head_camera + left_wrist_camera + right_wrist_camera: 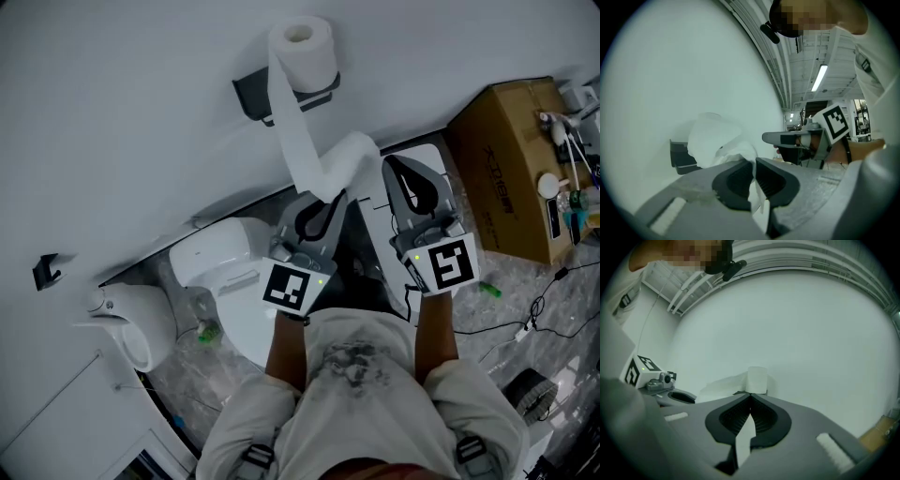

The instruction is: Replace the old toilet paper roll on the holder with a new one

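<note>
1. Left claw (754,164) is closed, pinching the paper strip (305,155). Bunched paper sticks out past the tips.
2. Right claw (750,399) is fully closed, with the same strip nipped between its pads.
3. I see the strip running from both claws up to the toilet paper roll (305,47), which sits on the holder (258,94) on the wall.
4. Toilet (225,272) is below the left claw. Cardboard box (502,187) is off to the right.

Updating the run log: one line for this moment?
roll: on holder | paper tail: unrolled | left claw: shut on paper tail | right claw: shut on paper tail
</note>
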